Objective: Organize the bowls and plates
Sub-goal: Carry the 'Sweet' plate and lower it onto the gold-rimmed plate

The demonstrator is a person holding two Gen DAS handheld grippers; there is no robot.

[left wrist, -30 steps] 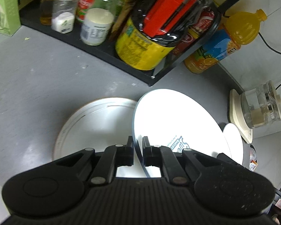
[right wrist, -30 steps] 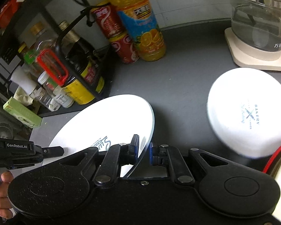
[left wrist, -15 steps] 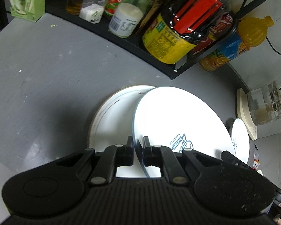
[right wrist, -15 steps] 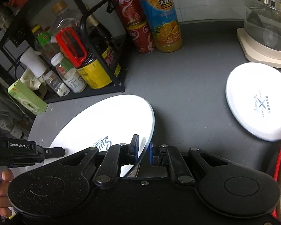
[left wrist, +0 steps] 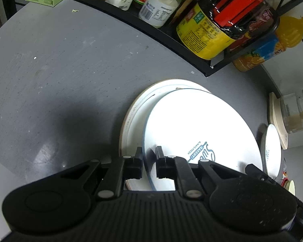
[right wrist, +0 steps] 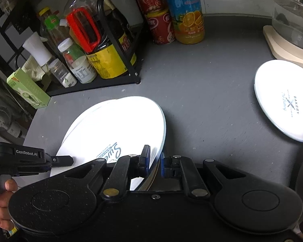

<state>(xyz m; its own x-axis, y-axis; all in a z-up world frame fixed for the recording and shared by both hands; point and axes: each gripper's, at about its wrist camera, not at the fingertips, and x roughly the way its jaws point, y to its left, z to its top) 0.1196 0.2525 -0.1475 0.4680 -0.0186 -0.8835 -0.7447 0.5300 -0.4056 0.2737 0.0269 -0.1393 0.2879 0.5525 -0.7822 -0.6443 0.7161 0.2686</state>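
A large white plate with blue bakery lettering (left wrist: 196, 127) is held tilted by both grippers. My left gripper (left wrist: 148, 159) is shut on its near rim. My right gripper (right wrist: 154, 161) is shut on the opposite rim of the same plate (right wrist: 115, 129). Under it a bigger white plate with a thin dark rim line (left wrist: 137, 113) lies flat on the grey table; the held plate covers most of it. A smaller white bakery plate (right wrist: 282, 102) lies apart on the right, also showing in the left wrist view (left wrist: 272, 151).
A black wire rack (right wrist: 119, 80) with sauce bottles and jars stands behind the plates. Red cans (right wrist: 159, 28) and an orange juice bottle (right wrist: 187, 16) stand beside it. A glass kettle on a cream base (right wrist: 288, 36) is at the right. A green box (right wrist: 28, 88) sits left.
Both grippers have carried the lettered plate leftward and away from the rack, so it now sits almost fully over the bigger plate. The small plate has shifted right in the right wrist view.
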